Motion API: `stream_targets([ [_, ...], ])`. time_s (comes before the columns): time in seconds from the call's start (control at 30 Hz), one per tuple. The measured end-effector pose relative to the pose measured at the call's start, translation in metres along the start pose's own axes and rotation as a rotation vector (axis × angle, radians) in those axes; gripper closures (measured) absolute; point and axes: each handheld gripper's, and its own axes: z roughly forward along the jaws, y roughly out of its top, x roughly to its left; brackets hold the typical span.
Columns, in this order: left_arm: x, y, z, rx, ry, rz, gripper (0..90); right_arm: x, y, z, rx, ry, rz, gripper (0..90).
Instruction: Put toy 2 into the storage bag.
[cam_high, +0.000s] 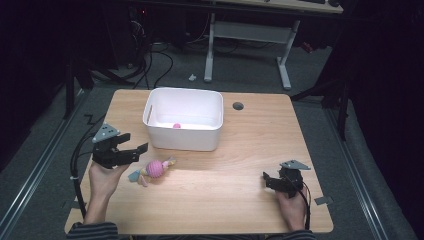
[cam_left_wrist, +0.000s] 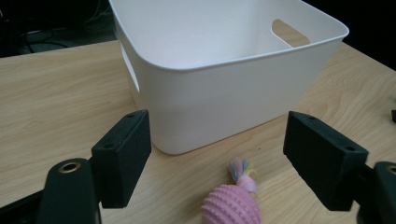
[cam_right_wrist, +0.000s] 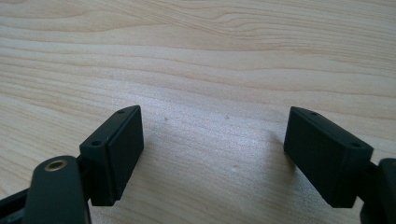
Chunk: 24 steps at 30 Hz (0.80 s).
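The pink toy (cam_high: 156, 169) is seen lying just before the white bin (cam_high: 184, 134); the left gripper (cam_high: 131, 151) is held wide beside it, the right gripper (cam_high: 268, 180) also wide, nothing held.

The high view looks forward and down from above the person's side, taking in the whole table (cam_high: 240, 165) from some way off. The left gripper view sits low and close, facing the white bin (cam_left_wrist: 224, 88) with the pink toy (cam_left_wrist: 232, 205) at its lower edge; both also appear in the high view. The right gripper view looks down, very near, on bare tabletop (cam_right_wrist: 205, 60).
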Motion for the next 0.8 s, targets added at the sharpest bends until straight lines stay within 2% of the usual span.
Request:
stream_targets([
  [0.33, -0.006, -0.019, -0.002, -0.019, -0.003, -0.013, 23.5, 0.0, 0.0, 0.0, 0.0, 0.002, -0.001, 20.0],
  [0.8, -0.014, -0.045, 0.004, 0.002, -0.004, -0.005, 22.6, 0.001, 0.0, 0.0, 0.002, 0.005, 0.0, 20.1],
])
